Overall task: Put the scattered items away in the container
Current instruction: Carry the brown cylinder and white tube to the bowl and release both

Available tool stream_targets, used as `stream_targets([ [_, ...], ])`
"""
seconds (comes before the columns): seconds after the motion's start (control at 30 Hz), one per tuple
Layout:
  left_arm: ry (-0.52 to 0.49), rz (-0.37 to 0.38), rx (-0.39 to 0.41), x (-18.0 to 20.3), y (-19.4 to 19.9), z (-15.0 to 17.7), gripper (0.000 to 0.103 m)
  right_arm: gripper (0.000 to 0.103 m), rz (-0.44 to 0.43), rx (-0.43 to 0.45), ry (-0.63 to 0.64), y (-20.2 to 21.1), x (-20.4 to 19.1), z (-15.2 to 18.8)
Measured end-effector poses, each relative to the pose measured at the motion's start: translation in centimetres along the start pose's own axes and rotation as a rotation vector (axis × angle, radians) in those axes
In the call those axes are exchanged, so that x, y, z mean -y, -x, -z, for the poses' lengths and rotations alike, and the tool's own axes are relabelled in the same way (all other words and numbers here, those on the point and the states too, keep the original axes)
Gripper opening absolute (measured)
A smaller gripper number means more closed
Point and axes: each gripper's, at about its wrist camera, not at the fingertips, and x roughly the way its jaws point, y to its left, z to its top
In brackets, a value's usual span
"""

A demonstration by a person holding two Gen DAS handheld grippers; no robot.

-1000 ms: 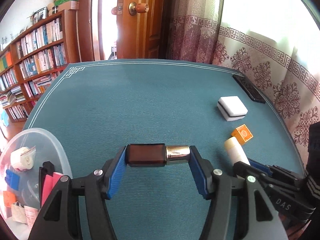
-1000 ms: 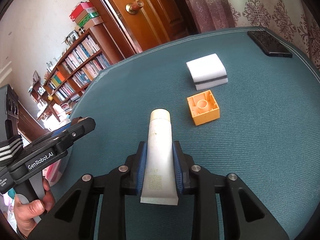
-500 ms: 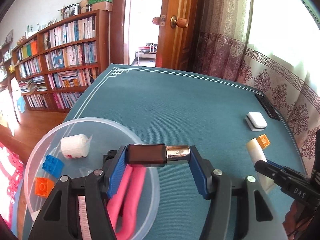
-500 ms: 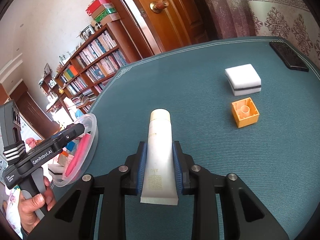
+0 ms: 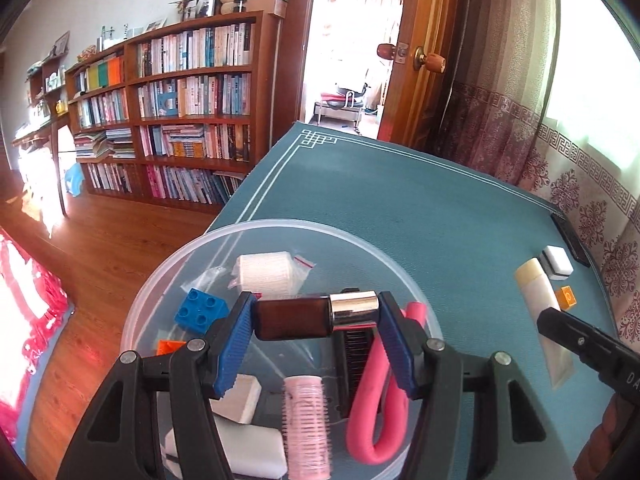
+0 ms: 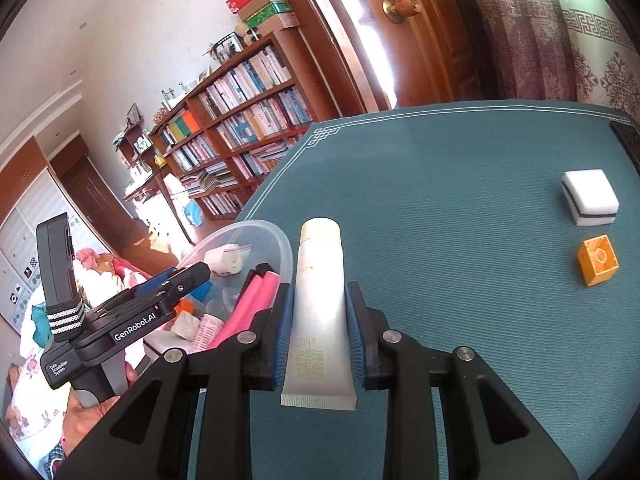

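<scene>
- Teal cloth covers the surface (image 5: 400, 208), with bookshelves (image 5: 180, 108) and a door (image 6: 400, 40) behind it.
- Nearest, the left tool (image 5: 316, 318) is clamped end to end on a small brown bottle (image 5: 294, 317) with a silver cap, held above the clear bowl (image 5: 280, 226), which is already holding toys and curlers.
- Beside the bowl, the right tool (image 6: 318, 312) grips a white tube (image 6: 318, 280) by its sides, above the cloth.
- Farther from the bowl lie an orange block (image 6: 599, 260) and a white sponge (image 6: 590, 196), both yet to collect.
- Judged step: dropping off. Next, the left tool should open over the bowl, then the tube follows.
</scene>
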Motion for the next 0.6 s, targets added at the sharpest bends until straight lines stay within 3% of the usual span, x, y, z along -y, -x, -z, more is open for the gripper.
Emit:
stream_targets([
  [0.2, 0.028, -0.008, 0.015, -1.6, 0.5, 0.0, 0.08, 0.028, -0.042, -0.022, 0.037, -1.6, -2.8, 0.1],
  [0.6, 0.056, -0.059, 0.055, -3.9, 1.8, 0.0, 0.082, 0.028, -0.097, -0.063, 0.101, -4.8, -7.2, 0.4],
])
